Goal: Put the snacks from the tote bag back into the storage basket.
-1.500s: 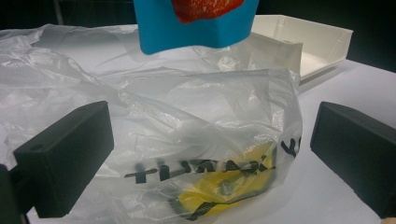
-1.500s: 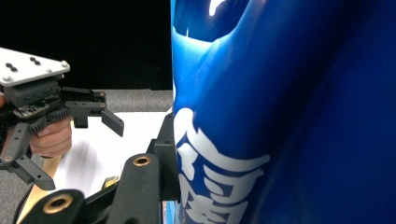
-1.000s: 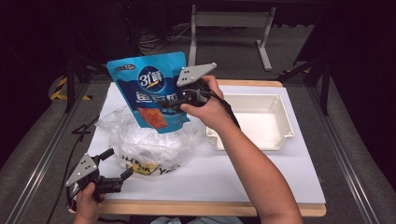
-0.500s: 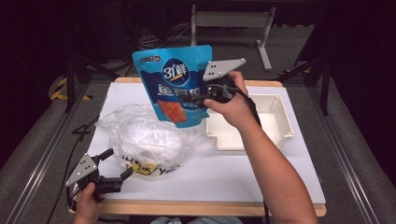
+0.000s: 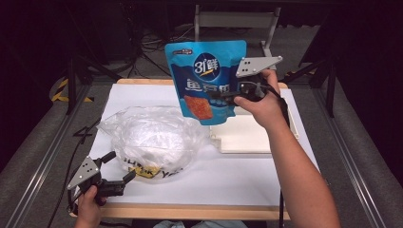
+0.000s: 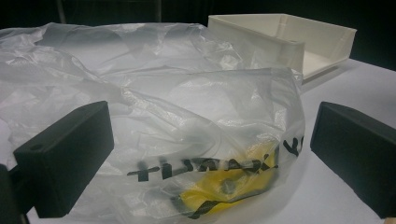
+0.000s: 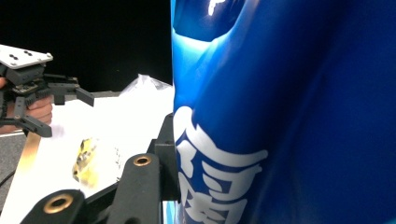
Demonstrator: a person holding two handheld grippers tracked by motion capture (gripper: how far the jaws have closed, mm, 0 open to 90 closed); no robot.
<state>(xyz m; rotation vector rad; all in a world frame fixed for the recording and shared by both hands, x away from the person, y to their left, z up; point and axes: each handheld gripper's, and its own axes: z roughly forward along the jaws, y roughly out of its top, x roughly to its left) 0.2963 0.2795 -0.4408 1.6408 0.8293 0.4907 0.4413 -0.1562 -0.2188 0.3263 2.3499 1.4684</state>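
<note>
A blue snack pouch [image 5: 205,80] with white lettering and a red picture hangs upright in the air above the near left corner of the cream tray [image 5: 259,137]. My right gripper [image 5: 222,97] is shut on the pouch's right edge. In the right gripper view the pouch [image 7: 280,116] stands close against my black jaw. A crumpled clear plastic bag [image 5: 152,140] with yellow and black print lies on the white table top. My left gripper [image 5: 121,166] rests near the front left corner, open, its fingers [image 6: 65,158] pointing at the bag [image 6: 187,116] without touching it.
The table's wooden front edge [image 5: 190,211] runs just behind my left hand. Dark floor, cables and a metal stand [image 5: 235,21] lie beyond the table. The tray [image 6: 285,37] sits behind the bag. White surface [image 5: 228,175] lies between bag and right forearm.
My right gripper has carried the blue pouch rightward and a little higher, from above the bag to above the tray's corner. The left gripper has stayed put.
</note>
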